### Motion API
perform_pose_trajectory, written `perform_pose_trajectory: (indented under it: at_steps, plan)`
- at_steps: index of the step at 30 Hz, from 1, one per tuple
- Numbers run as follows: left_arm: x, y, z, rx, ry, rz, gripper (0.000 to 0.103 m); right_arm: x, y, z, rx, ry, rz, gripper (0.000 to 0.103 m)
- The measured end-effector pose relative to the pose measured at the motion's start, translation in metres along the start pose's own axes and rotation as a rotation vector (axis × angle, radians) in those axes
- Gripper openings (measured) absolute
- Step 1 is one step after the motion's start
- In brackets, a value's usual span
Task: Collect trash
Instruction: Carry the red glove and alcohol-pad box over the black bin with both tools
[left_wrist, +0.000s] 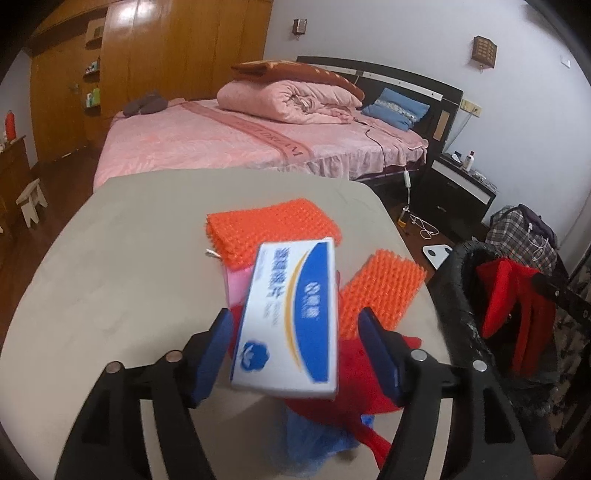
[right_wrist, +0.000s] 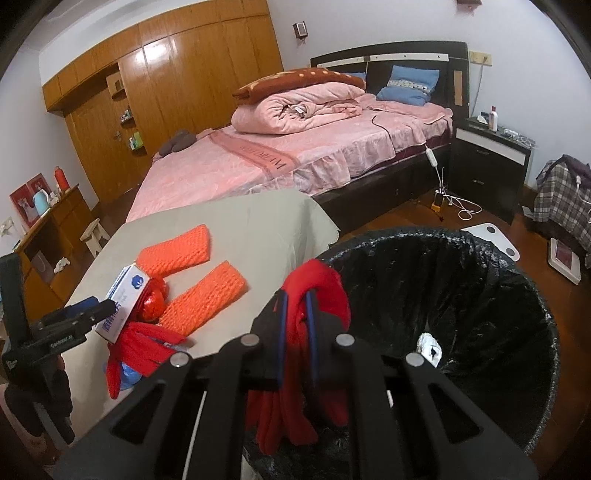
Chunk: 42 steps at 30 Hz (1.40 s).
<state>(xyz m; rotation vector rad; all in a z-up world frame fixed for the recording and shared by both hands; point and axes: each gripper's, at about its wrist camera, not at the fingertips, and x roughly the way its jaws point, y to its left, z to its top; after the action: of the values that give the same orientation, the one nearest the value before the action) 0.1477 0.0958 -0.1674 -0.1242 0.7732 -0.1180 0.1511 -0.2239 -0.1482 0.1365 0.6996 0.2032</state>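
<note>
While the left gripper (left_wrist: 295, 332) hangs over the beige bench (left_wrist: 129, 258), its jaws stand apart around a white-and-blue carton (left_wrist: 291, 317); the blue pads sit clear of both long edges in the left wrist view, so no pressing shows, and the print on the carton is too blurred to read. From the right wrist view the same carton (right_wrist: 123, 295) sits at the tip of that gripper, and whether a pad touches it there cannot be told. Under and beyond the carton lie 2 orange bristly mats (left_wrist: 273, 225), one partly covered by the carton, the other (left_wrist: 380, 291) just beside it. A pink piece (left_wrist: 238, 284) peeks out at the carton's left edge, mostly hidden. Red cloth (left_wrist: 362, 373) and a crumpled blue bag (left_wrist: 306, 439) lie below the carton, cut off by the gripper frame. A shiny red wrapper (right_wrist: 151, 302) shows only in the right wrist view.

The right gripper (right_wrist: 297, 317) has its jaws clamped on a red garment (right_wrist: 314, 284), which drapes over the fingertips and hangs down behind the frame, its lower end hidden. It is held at the near rim of the black-lined trash bin (right_wrist: 480, 266). Inside the bin lies 1 white crumpled scrap (right_wrist: 428, 347); the bin's bottom is too dark to make out.
</note>
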Motion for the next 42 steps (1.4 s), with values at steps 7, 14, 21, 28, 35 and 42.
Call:
perform_pose_trajectory:
  at_steps: [7, 14, 21, 28, 35, 42]
  plan:
    - [0.019, 0.007, 0.008, -0.016, 0.038, 0.012, 0.071, 0.013, 0.016, 0.008, -0.028, -0.001, 0.031, 0.009]
    - [0.035, 0.019, 0.003, -0.04, 0.094, -0.005, 0.071, 0.028, 0.035, 0.014, -0.06, 0.016, 0.059, 0.009]
    - [0.032, 0.021, 0.004, -0.021, 0.083, -0.061, 0.057, 0.033, 0.049, 0.015, -0.09, 0.026, 0.073, 0.009]
    - [-0.004, 0.011, 0.027, -0.02, -0.02, -0.061, 0.057, 0.022, 0.051, 0.022, -0.099, -0.008, 0.078, 0.009]
    - [-0.031, -0.017, 0.053, 0.025, -0.08, -0.075, 0.057, -0.005, 0.041, 0.033, -0.082, -0.074, 0.074, 0.009]
    - [-0.037, -0.069, 0.055, 0.084, -0.087, -0.146, 0.057, -0.038, 0.016, 0.038, -0.058, -0.129, 0.028, 0.009]
